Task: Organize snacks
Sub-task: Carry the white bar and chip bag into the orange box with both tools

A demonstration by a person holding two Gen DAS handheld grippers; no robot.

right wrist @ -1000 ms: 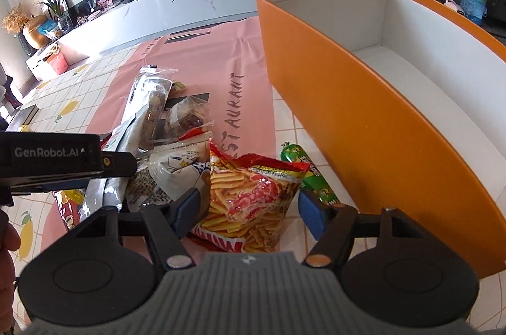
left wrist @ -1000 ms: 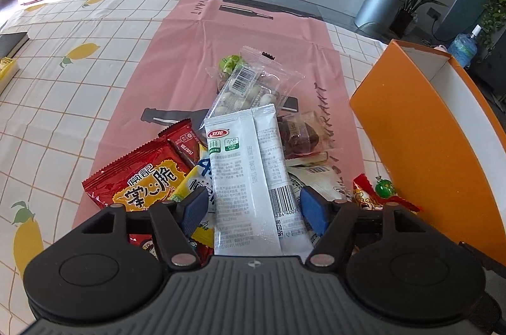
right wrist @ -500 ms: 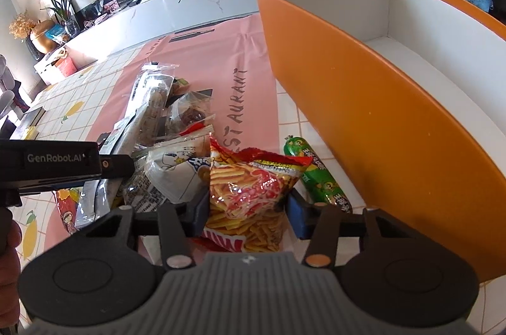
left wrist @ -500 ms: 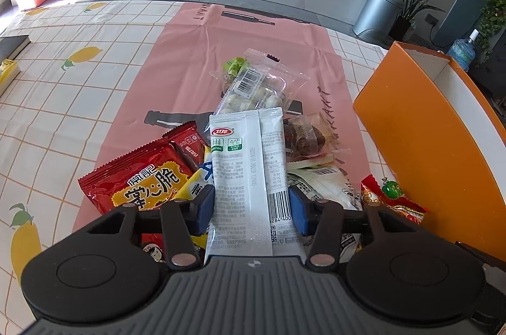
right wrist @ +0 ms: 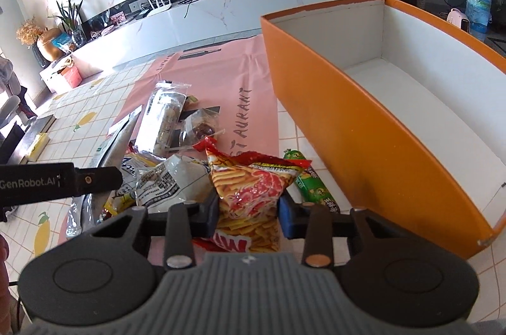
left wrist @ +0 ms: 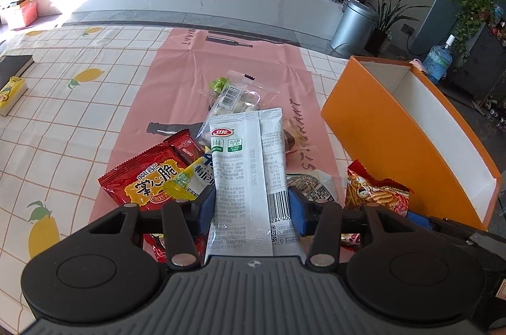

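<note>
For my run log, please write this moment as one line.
left gripper: shut on white packet | right gripper: closing on red chip bag | orange box: empty

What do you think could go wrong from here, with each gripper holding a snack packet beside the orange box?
1. The left gripper pinches the long white packet only near its lower end, so the packet may sag or slip.
2. The right gripper's jaws are closing on the red chip bag; further squeezing might crush the chips.
3. The orange box has a tall wall; a low carry could snag a packet on its rim, and the green sausage lies in that path.
</note>
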